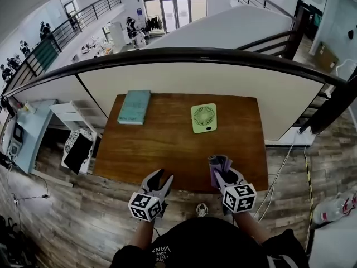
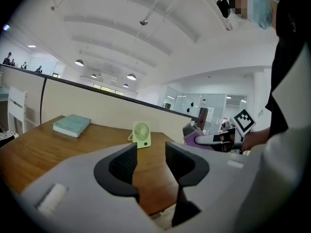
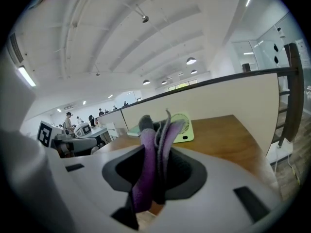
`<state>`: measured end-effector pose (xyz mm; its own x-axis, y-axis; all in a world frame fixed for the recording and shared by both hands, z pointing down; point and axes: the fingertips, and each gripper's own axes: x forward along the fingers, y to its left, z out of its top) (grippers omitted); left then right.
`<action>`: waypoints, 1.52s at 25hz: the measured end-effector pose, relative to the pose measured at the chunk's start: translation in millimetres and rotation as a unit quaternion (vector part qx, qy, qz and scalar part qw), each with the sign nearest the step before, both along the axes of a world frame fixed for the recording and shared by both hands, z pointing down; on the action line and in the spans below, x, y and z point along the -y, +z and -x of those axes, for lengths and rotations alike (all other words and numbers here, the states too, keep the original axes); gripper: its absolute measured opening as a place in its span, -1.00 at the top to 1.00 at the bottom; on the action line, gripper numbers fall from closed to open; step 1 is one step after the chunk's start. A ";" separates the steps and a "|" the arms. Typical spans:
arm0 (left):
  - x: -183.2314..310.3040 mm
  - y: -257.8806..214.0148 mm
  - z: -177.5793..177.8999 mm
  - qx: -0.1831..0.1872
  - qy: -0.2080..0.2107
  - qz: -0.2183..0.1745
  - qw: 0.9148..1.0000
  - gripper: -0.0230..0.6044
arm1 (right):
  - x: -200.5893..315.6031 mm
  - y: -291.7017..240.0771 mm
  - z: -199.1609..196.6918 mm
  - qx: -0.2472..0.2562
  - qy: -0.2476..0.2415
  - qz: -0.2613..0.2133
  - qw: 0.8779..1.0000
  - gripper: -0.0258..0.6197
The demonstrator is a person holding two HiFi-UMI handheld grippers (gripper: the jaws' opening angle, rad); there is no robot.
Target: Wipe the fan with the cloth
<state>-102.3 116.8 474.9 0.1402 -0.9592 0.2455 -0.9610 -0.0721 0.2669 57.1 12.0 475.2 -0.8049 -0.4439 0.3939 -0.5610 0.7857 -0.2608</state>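
Heading for the fan [image 1: 203,118] is the step in hand, by my reading: the right gripper [image 1: 225,176] is clamping the purple cloth [image 1: 218,163] at the table's [image 1: 167,152] near edge, five o'clock, while the fan is standing well apart at one o'clock, unwiped. The left gripper [image 1: 160,178] is hanging spread and empty at seven. The next move is calling for the cloth to go forward onto the grille, the free gripper perhaps steadying. A book [image 1: 134,106] is lying at eleven; a railing [image 1: 184,54] and open hall are showing beyond.
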 end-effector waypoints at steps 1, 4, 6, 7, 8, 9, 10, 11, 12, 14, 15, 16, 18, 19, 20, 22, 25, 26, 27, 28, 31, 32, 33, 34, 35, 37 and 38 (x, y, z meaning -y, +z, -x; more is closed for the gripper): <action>10.7 1.1 0.2 0.000 0.003 0.001 1.000 0.39 | 9.2 0.6 2.1 -0.001 -0.002 -0.001 1.000 0.56; 39.2 5.7 0.2 0.000 0.010 0.006 1.000 0.39 | 35.2 2.5 5.2 -0.003 -0.004 -0.004 1.000 0.56; 55.2 11.7 3.0 0.001 0.010 0.011 1.000 0.39 | 50.5 4.9 8.1 -0.004 -0.006 -0.005 1.000 0.56; 63.0 14.9 5.3 0.002 0.010 0.014 1.000 0.39 | 57.6 5.8 10.3 -0.004 -0.008 -0.006 1.000 0.56; 70.9 17.7 7.8 0.002 0.010 0.017 1.000 0.39 | 64.6 6.2 13.2 -0.005 -0.010 -0.007 1.000 0.56; 78.6 20.2 10.5 0.002 0.011 0.020 1.000 0.39 | 71.3 6.2 16.3 -0.007 -0.013 -0.009 1.000 0.56; 86.1 22.3 13.1 0.003 0.013 0.024 1.000 0.39 | 77.5 6.1 19.5 -0.008 -0.014 -0.011 1.000 0.56; 93.1 24.2 15.7 0.004 0.016 0.027 0.999 0.39 | 83.3 6.2 22.8 -0.008 -0.013 -0.012 1.000 0.56; 100.1 25.8 18.4 0.004 0.020 0.030 0.999 0.39 | 88.7 6.6 26.1 -0.008 -0.012 -0.011 1.000 0.56; 115.7 28.3 24.5 0.006 0.030 0.033 0.999 0.39 | 99.6 8.2 33.1 -0.007 -0.006 -0.011 1.000 0.56; 124.3 29.6 27.6 0.005 0.036 0.033 0.999 0.39 | 105.3 9.1 36.6 -0.008 -0.003 -0.012 1.000 0.56; 132.8 31.1 30.7 0.005 0.042 0.035 0.999 0.39 | 110.8 10.1 40.3 -0.009 0.002 -0.012 1.000 0.56; 147.2 34.0 36.5 0.003 0.059 0.040 0.997 0.39 | 119.1 11.7 47.4 -0.012 0.016 -0.011 1.000 0.56; 153.4 35.1 38.7 0.002 0.070 0.044 0.997 0.39 | 121.9 12.0 50.8 -0.012 0.025 -0.009 1.000 0.56; 159.5 36.5 40.4 0.002 0.083 0.049 0.995 0.39 | 124.3 12.1 54.2 -0.013 0.034 -0.007 0.999 0.56; 172.6 41.0 43.0 0.000 0.108 0.057 0.992 0.38 | 129.5 13.1 60.9 -0.015 0.051 -0.004 0.999 0.56; 194.8 50.2 46.5 -0.006 0.137 0.067 0.988 0.38 | 139.9 14.5 70.0 -0.018 0.073 -0.002 0.997 0.56; 201.9 53.7 47.4 -0.007 0.146 0.071 0.987 0.38 | 142.9 14.6 72.9 -0.020 0.079 -0.002 0.997 0.56; 208.9 57.8 48.5 -0.008 0.154 0.074 0.985 0.38 | 145.6 14.8 76.1 -0.021 0.083 -0.002 0.996 0.56; 216.0 62.4 49.6 -0.009 0.161 0.077 0.984 0.37 | 148.2 15.4 79.4 -0.023 0.087 -0.003 0.996 0.56; 238.5 77.7 51.8 -0.014 0.178 0.086 0.980 0.37 | 156.6 19.0 88.7 -0.031 0.098 -0.006 0.995 0.56; 245.8 82.5 51.8 -0.016 0.183 0.088 0.979 0.37 | 159.2 20.3 91.6 -0.033 0.102 -0.006 0.994 0.56; 252.7 86.9 51.2 -0.017 0.189 0.090 0.978 0.37 | 161.6 21.6 94.2 -0.036 0.105 -0.007 0.994 0.56; 259.2 91.1 50.1 -0.018 0.194 0.091 0.977 0.37 | 163.9 23.0 96.6 -0.039 0.107 -0.007 0.993 0.56; 265.4 95.2 48.6 -0.020 0.199 0.092 0.975 0.37 | 166.2 24.3 98.7 -0.042 0.109 -0.008 0.993 0.56; 276.7 104.0 45.4 -0.023 0.207 0.096 0.973 0.37 | 170.4 27.4 103.2 -0.048 0.109 -0.009 0.993 0.56; 281.4 108.6 43.9 -0.024 0.211 0.098 0.972 0.37 | 171.7 29.2 106.2 -0.051 0.108 -0.011 0.993 0.56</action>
<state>-146.2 -164.6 583.5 0.5272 -0.7493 0.4008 -0.8427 -0.4005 0.3598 -49.1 -159.7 504.4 -0.6473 -0.6104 0.4566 -0.7388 0.6497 -0.1790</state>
